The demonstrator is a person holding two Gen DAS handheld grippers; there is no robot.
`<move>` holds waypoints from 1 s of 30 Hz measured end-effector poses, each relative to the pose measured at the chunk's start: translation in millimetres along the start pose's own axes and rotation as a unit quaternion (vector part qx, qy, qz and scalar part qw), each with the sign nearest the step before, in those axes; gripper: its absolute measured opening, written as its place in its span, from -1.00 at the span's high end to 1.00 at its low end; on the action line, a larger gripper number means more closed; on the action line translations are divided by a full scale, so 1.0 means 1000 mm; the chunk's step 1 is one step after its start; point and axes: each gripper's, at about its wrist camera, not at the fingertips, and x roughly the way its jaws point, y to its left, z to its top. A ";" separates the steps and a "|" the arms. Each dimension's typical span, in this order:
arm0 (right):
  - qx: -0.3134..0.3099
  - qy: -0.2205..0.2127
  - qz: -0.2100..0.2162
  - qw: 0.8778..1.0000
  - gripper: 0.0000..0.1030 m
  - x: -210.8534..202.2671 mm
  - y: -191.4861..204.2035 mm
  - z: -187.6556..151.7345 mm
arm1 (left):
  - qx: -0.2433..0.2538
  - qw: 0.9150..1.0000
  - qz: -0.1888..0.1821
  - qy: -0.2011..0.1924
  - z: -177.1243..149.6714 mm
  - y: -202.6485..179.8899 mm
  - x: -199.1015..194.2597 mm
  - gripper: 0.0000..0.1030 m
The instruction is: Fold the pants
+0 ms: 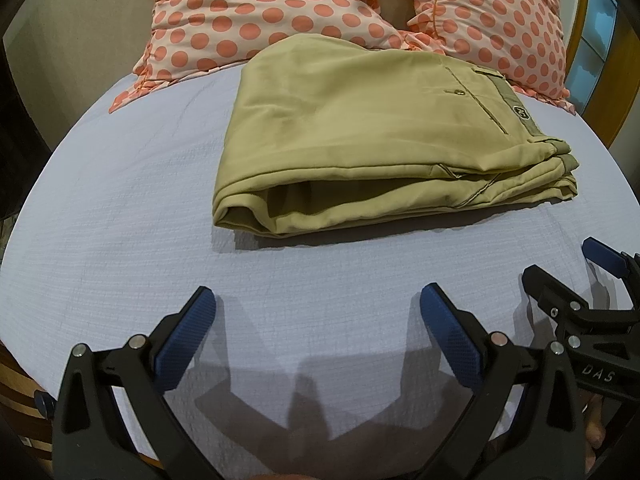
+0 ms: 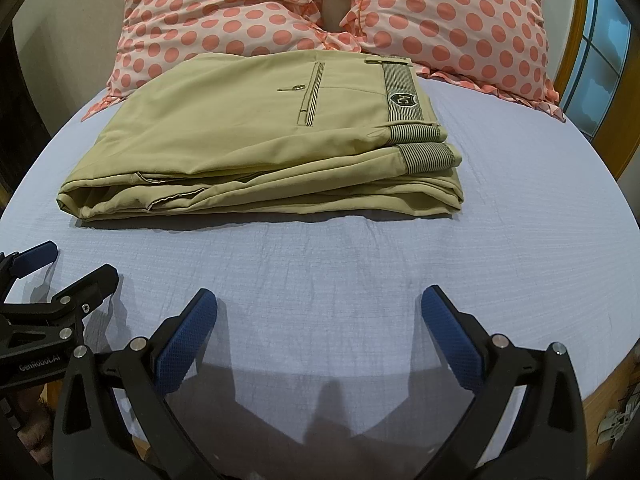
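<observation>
Pale blue bed [image 2: 360, 280] under folded khaki pants [image 2: 256, 140], "AC" badge [image 2: 401, 99] on waistband; left gripper [image 1: 318, 312] and right gripper [image 2: 320, 312] both spread apart, empty.

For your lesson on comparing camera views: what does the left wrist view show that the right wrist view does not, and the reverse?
Only the left wrist view shows the right gripper from outside, at its right edge. Only the right wrist view shows the left gripper from outside, plus the striped waistband clearly. Both share the folded khaki pants, the polka-dot pillows and the blue sheet, with both grippers open.
</observation>
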 end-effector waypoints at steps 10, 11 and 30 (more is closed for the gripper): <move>0.000 0.000 0.000 1.000 -0.97 0.000 0.000 0.000 | -0.004 1.000 0.003 0.001 0.001 -0.002 0.000 -0.97; 0.000 0.000 0.000 1.000 -0.97 0.000 0.000 0.000 | -0.005 1.000 0.003 0.000 0.001 -0.002 0.000 -0.97; 0.000 -0.001 0.000 1.000 -0.97 0.000 0.000 0.000 | -0.006 1.000 0.004 -0.006 0.001 0.000 -0.001 -0.97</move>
